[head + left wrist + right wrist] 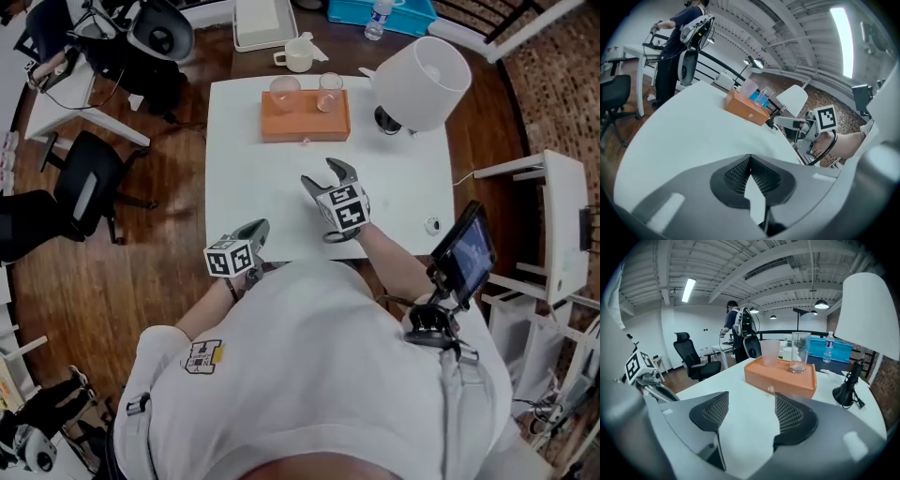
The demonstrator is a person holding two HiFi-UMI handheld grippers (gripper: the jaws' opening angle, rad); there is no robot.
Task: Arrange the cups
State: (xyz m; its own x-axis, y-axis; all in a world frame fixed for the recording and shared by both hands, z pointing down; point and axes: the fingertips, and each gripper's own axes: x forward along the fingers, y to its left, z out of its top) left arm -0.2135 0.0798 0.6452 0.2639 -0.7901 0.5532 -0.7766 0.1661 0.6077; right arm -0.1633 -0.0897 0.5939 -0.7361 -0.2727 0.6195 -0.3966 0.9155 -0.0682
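**White tabletop, sparsely laid**

An orange box [305, 122] is set on the white tabletop [248, 178], ahead of the right claw [319, 172]. A white-shaded lamp [422, 80] is stood ahead and to its right. A small round object [432, 225] is placed right of it, near the edge.

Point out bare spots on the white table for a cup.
Bare: the table's left half, from the orange box to the left tongs, and the strip between box and right tongs. Crowded: the lamp's far right corner; the box top holds a frosted cup and a glass.

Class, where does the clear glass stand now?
In the head view, the clear glass stands right of the frosted cup on the orange box, left of the lamp.
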